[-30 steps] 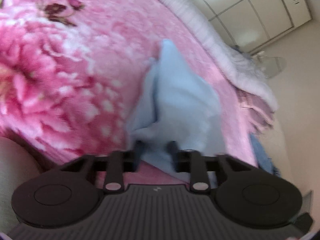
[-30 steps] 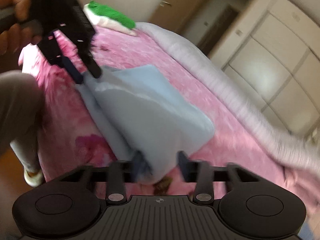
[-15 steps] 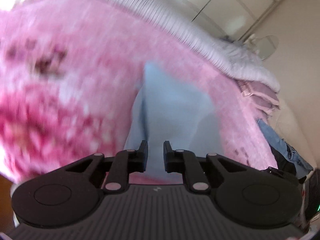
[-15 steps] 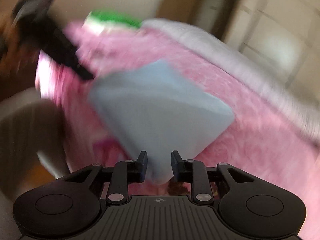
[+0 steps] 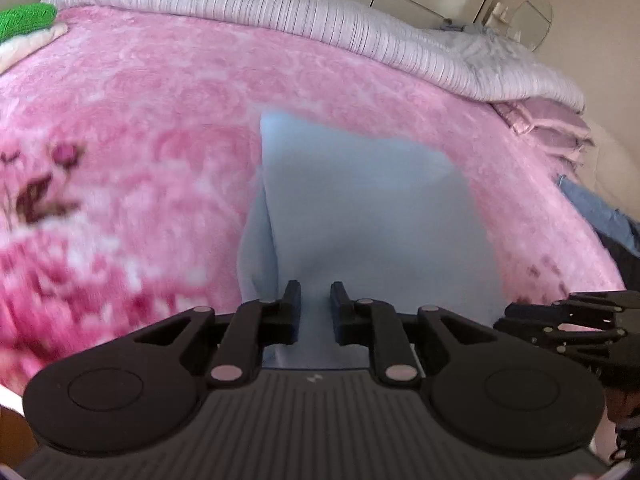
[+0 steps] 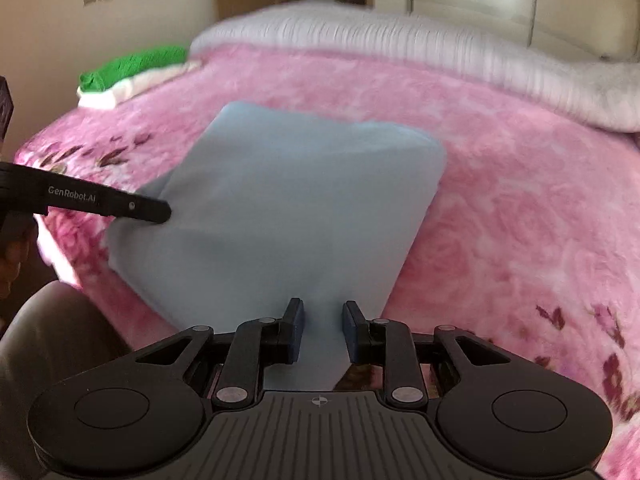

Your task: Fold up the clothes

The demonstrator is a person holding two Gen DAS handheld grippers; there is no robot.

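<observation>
A light blue cloth, folded into a rough rectangle, rests on a pink flowered blanket. Its near edge rises to both grippers. My left gripper pinches the near left corner with cloth filling the narrow gap; its jaws are opening slightly. From the right wrist view it comes in from the left, its tip on that corner. My right gripper is shut on the near right corner, cloth running between its pads. It also shows at the lower right of the left wrist view.
A green towel on a white one lies at the bed's far left. A ribbed lilac quilt runs along the far side. Jeans hang off the right. A person's leg stands by the near edge.
Both views have rolled to level. The cloth, bunched and hanging a second ago, now stretches out flat. Both pairs of jaws look narrower. The right gripper has come into the left wrist view.
</observation>
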